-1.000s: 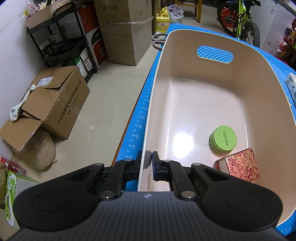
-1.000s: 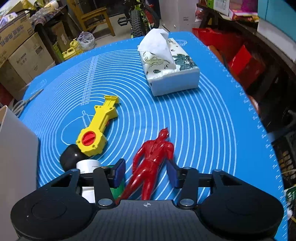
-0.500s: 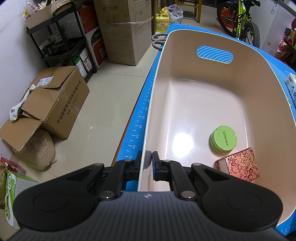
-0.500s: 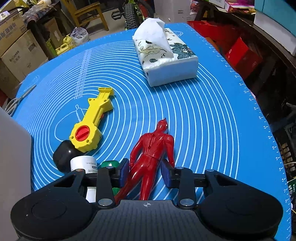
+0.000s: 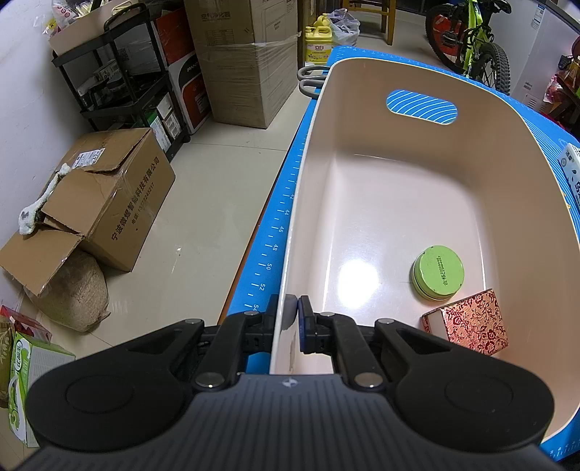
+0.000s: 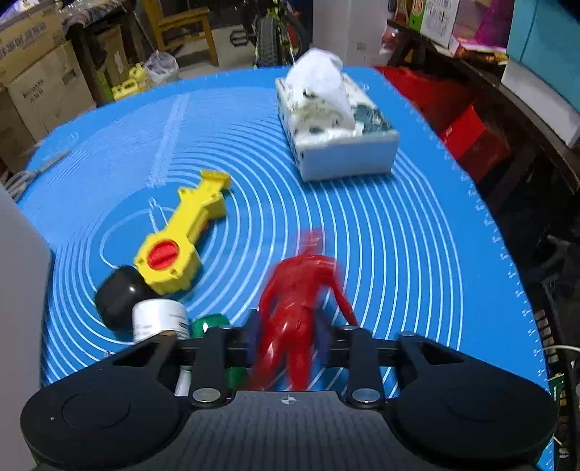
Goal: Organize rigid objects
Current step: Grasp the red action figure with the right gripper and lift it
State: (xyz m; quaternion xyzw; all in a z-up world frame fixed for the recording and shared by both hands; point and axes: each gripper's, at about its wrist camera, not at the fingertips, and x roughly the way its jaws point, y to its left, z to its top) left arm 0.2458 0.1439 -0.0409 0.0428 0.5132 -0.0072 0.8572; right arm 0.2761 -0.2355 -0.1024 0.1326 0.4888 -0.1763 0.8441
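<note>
Right tongs (image 6: 290, 337) clamped on red figure's (image 6: 293, 290) legs, torso ahead

Place: looked like a home storeroom or garage.
Floor: pale tiles with taped cardboard boxes (image 5: 250, 61), one torn open (image 5: 105, 195), and a sack (image 5: 72, 290).
Far left: black shelf rack (image 5: 119, 90) crowded with goods.
Far side: bicycle (image 5: 471, 40), wooden chair (image 6: 185, 29), yellow jugs (image 5: 319, 40).
Counter: covered by a blue ruled mat (image 6: 417, 224).
</note>
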